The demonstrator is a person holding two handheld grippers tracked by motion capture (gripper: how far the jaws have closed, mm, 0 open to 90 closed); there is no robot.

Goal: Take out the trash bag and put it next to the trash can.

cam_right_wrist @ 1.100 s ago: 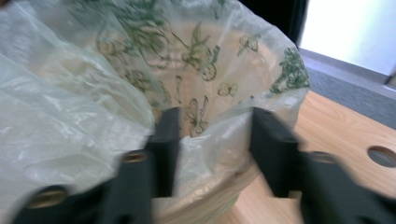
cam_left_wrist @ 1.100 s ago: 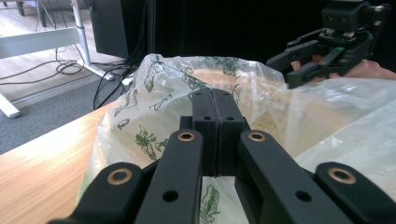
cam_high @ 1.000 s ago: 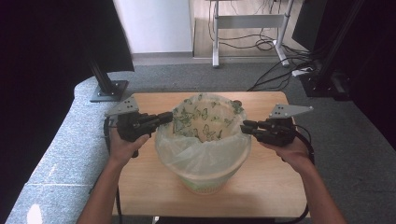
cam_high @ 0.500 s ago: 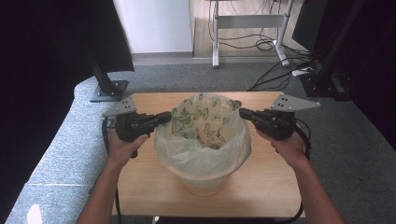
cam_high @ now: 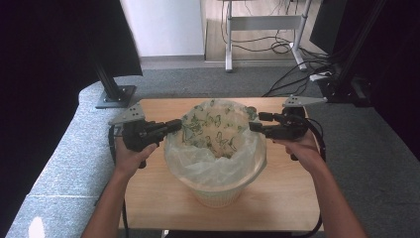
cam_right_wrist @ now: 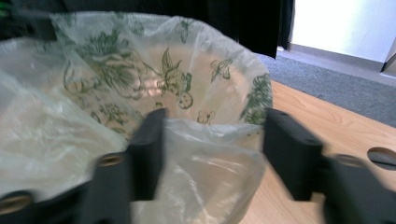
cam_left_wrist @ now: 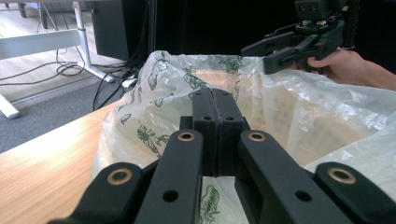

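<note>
Left gripper (cam_high: 174,125) pinched bag (cam_high: 213,163) rim; right gripper (cam_high: 253,124) jaws just spread off it. Thin, slippery film looked tear-prone, best taken at rim over bin (cam_high: 215,198).

Bin blocked table centre, sides passable

Bag-lined bin (cam_high: 215,171) filled mid-table (cam_high: 148,198); bare wood lay left, right and front; the far strip behind looked narrow, probably tight for a gripper.

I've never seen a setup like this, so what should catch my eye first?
A bin lined with a leaf-printed plastic bag stands mid-table. The left gripper pinches the bag's left rim. The right gripper sits at the right rim, its jaws just opened and off the plastic.
</note>
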